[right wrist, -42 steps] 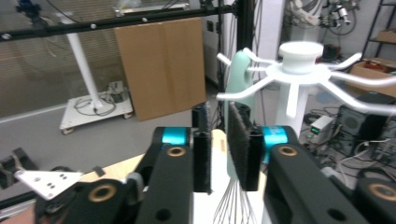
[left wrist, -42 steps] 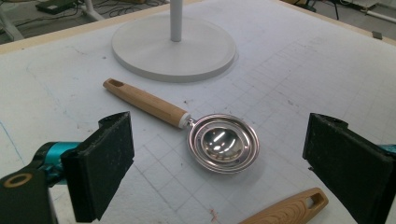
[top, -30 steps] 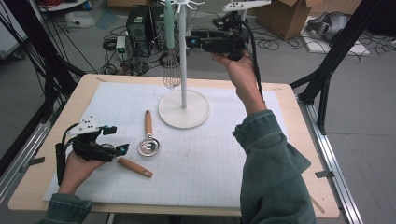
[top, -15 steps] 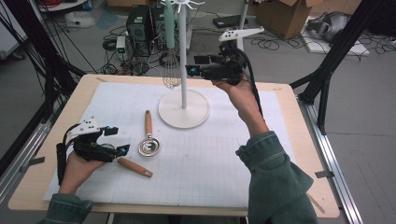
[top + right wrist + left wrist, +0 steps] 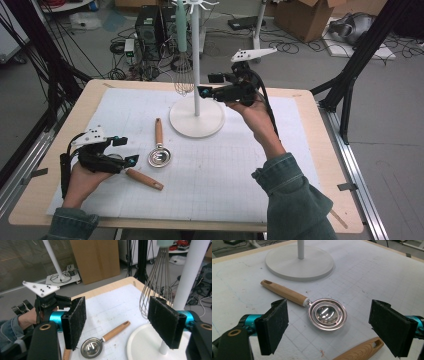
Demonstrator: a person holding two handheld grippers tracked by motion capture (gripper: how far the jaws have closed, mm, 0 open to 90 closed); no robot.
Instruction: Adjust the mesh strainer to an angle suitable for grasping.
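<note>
The whisk (image 5: 183,80) hung on the stand (image 5: 196,116). The right gripper (image 5: 206,91) was beside it, jaws apart and empty. The left gripper (image 5: 131,161) rested low with jaws wide, aimed at the strainer (image 5: 327,314), probably to take it.

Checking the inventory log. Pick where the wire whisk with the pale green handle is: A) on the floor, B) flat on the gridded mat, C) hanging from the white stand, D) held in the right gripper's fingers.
C: the wire whisk with the pale green handle hangs from the top of the white round-based stand, clear of the mat.
</note>
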